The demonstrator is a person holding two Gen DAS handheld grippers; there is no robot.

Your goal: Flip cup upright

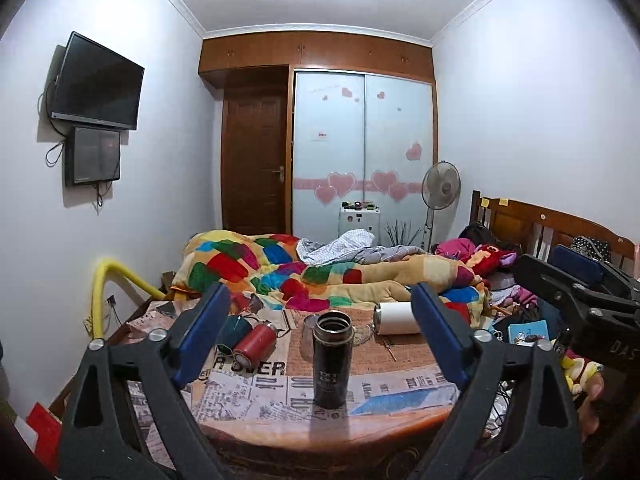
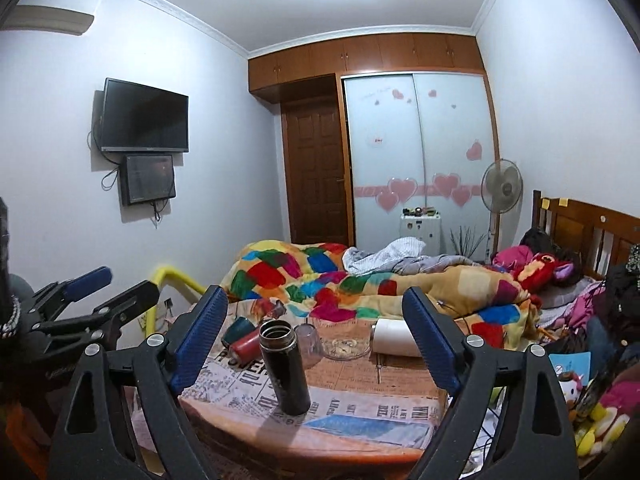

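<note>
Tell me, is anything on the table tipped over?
Yes. The white cup lies on its side at the table's far edge, and the red bottle and green cup lie tipped too. Only the black flask stands upright.

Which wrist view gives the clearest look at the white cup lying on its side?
The left wrist view: the white cup shows its metal mouth and most of its body. In the right wrist view, the right gripper finger covers part of it, leaving mainly the mouth end.
</note>
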